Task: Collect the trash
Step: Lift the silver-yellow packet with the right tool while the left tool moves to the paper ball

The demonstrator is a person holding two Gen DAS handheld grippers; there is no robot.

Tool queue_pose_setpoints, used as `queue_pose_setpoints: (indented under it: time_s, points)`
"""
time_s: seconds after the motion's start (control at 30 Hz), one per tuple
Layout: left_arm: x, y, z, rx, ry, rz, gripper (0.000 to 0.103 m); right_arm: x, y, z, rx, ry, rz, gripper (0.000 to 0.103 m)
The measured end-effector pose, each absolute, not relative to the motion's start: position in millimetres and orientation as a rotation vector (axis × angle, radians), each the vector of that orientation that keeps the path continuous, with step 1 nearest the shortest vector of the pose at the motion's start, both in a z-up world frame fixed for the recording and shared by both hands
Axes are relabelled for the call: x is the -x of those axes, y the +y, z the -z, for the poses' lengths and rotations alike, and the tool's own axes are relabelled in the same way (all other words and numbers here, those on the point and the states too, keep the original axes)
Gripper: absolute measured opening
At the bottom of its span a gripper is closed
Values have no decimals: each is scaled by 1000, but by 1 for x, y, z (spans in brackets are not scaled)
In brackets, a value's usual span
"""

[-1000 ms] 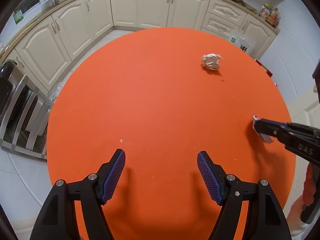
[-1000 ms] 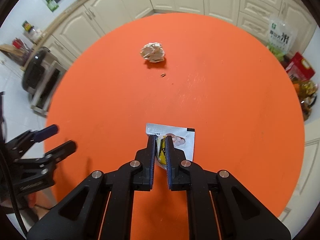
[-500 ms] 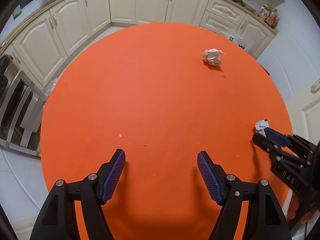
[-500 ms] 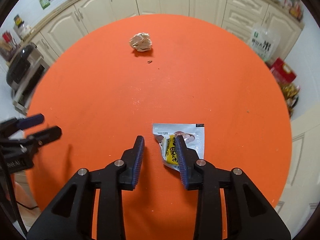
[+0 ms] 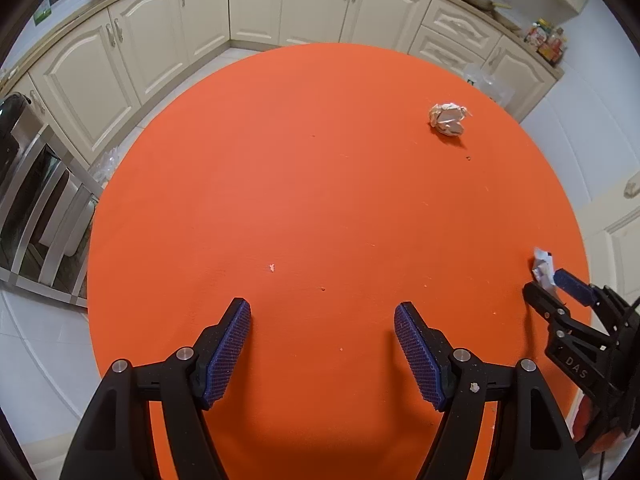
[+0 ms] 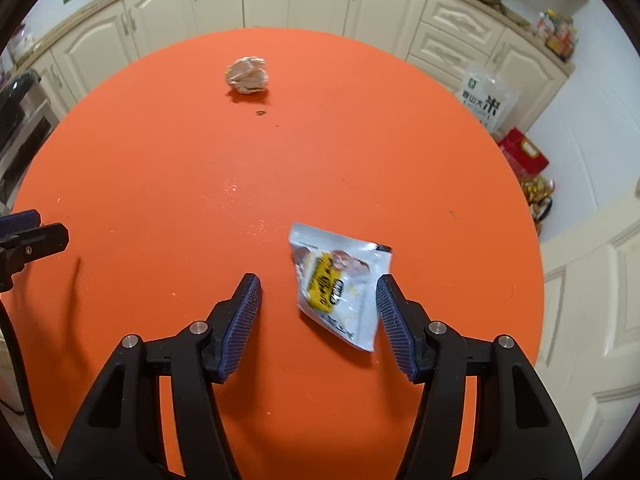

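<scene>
A silver snack wrapper [image 6: 340, 284] with a yellow label lies on the round orange table [image 6: 200, 168], between the fingers of my right gripper [image 6: 318, 300], which is open and not holding it. The wrapper also shows at the right edge of the left wrist view [image 5: 543, 267], beside the right gripper [image 5: 560, 286]. A crumpled paper ball [image 6: 247, 75] sits at the far side of the table; it also shows in the left wrist view [image 5: 447, 119]. My left gripper [image 5: 322, 336] is open and empty over the near part of the table, and its tip shows in the right wrist view [image 6: 28, 236].
Small crumbs [image 5: 272, 267] dot the table. Cream kitchen cabinets [image 5: 256, 4] run behind it. An oven [image 5: 28, 200] stands on the left. A rice bag [image 6: 486, 102] and a red box [image 6: 524, 156] sit on the floor to the right.
My right gripper has opened wide and let go of the snack wrapper, which now lies loose and tilted between its fingers. My left gripper has stayed open.
</scene>
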State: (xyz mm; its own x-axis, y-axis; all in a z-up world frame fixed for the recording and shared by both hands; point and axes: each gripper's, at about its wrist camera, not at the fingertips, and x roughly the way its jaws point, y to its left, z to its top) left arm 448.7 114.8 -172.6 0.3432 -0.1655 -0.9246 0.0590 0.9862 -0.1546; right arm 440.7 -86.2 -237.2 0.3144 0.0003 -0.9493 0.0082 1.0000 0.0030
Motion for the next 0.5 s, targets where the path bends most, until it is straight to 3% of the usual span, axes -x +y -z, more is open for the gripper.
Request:
queue_pose_setpoints:
  time_s: [0.03, 0.1, 0.3, 0.5]
  points:
    - [-449, 115, 173, 102, 1213, 146, 70, -441, -87, 237, -35, 1249, -26, 45]
    - [-448, 114, 175, 103, 1214, 151, 70, -437, -90, 235, -32, 1249, -6, 25]
    - [-447, 107, 174, 91, 1211, 171, 70, -441, -104, 229, -93, 1255, -10, 14]
    - [-451, 90, 162, 56, 1185, 173, 70, -443, -110, 223, -126, 1226, -45, 11]
